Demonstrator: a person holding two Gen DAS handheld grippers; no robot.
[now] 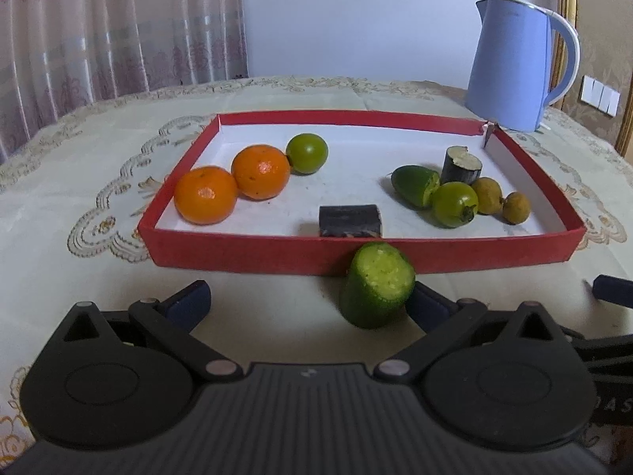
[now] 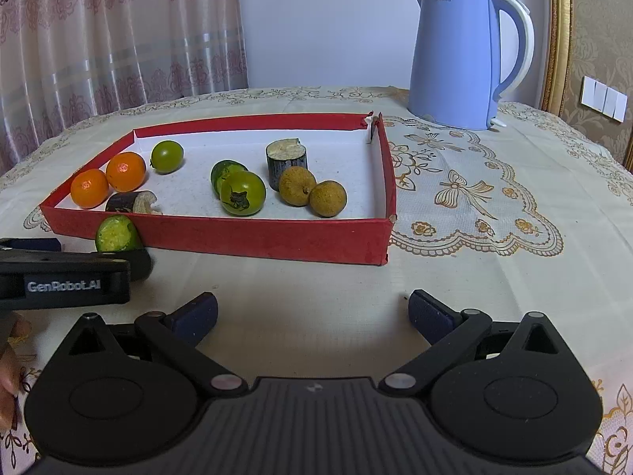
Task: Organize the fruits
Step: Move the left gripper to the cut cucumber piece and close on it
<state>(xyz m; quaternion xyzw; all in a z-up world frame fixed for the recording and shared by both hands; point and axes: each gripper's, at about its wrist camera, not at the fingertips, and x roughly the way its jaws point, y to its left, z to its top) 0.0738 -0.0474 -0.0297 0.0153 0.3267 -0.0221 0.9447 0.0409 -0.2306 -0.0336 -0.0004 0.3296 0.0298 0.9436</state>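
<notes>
A cut green cucumber piece (image 1: 378,285) stands on the tablecloth just in front of the red tray (image 1: 237,255). My left gripper (image 1: 310,304) is open around it, and the piece is close against the right finger (image 1: 431,308). The tray holds two oranges (image 1: 205,196), a green round fruit (image 1: 306,153), another cucumber piece (image 1: 415,186), a second green fruit (image 1: 455,204), two brown longans (image 1: 488,195) and two dark cane pieces (image 1: 350,219). My right gripper (image 2: 314,312) is open over bare cloth, short of the tray (image 2: 257,237). Its view shows the left gripper (image 2: 89,255) beside the cucumber piece (image 2: 116,233).
A blue electric kettle (image 2: 459,63) stands behind the tray's far right corner. A curtain hangs at the back left, and a gold-framed wall with switches is on the right. A hand (image 2: 10,376) shows at the left edge. Bare embroidered cloth lies to the right of the tray.
</notes>
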